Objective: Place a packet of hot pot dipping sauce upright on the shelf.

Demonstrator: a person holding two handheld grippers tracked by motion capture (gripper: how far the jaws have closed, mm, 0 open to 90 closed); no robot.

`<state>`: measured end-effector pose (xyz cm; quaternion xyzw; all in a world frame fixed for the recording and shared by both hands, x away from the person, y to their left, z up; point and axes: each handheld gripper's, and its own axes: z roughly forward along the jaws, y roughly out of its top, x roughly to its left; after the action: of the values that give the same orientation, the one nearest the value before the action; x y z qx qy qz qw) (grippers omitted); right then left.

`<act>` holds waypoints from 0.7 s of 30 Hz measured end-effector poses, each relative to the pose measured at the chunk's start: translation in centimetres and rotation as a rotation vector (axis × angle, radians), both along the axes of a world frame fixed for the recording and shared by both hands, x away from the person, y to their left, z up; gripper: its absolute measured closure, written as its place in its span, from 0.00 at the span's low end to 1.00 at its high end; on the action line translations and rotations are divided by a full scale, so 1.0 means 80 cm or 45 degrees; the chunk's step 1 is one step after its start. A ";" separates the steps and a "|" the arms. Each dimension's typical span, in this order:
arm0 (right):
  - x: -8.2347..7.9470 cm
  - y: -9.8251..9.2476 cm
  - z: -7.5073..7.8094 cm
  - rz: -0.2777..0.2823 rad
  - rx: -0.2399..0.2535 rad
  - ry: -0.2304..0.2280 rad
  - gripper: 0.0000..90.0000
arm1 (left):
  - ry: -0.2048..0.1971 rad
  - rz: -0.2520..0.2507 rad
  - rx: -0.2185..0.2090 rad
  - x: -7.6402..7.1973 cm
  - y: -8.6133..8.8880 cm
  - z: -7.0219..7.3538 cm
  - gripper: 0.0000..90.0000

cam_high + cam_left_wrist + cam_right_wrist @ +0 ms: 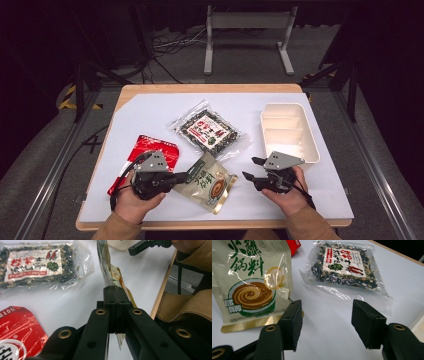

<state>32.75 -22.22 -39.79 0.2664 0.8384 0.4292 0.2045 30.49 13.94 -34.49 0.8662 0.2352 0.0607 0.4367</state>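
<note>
With your left tongs [181, 176] clenched on just the edge of the beige foil sauce pouch [211, 183], lifted off the white desk [150, 112] by that edge, it may slip or swing into the clear seaweed packet [209, 131], while your right tongs [251, 168] wait released nearby.

Beige sauce pouch [210, 182] with green lettering, one edge lifted off the table.
</note>
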 end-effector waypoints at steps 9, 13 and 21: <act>-0.005 0.004 0.010 0.031 0.017 -0.018 0.47 | -0.104 -0.003 -0.012 -0.017 0.002 0.026 1.00; -0.006 0.005 0.015 0.075 0.039 -0.003 0.48 | -0.129 -0.003 -0.012 -0.020 0.003 0.031 1.00; -0.008 0.014 0.032 0.182 0.043 -0.010 0.51 | -0.163 0.004 0.002 -0.023 0.006 0.041 1.00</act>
<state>32.11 -21.09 -37.21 0.2075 0.8473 0.4577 0.1720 28.66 14.42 -31.25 0.8605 0.2082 0.1171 0.4500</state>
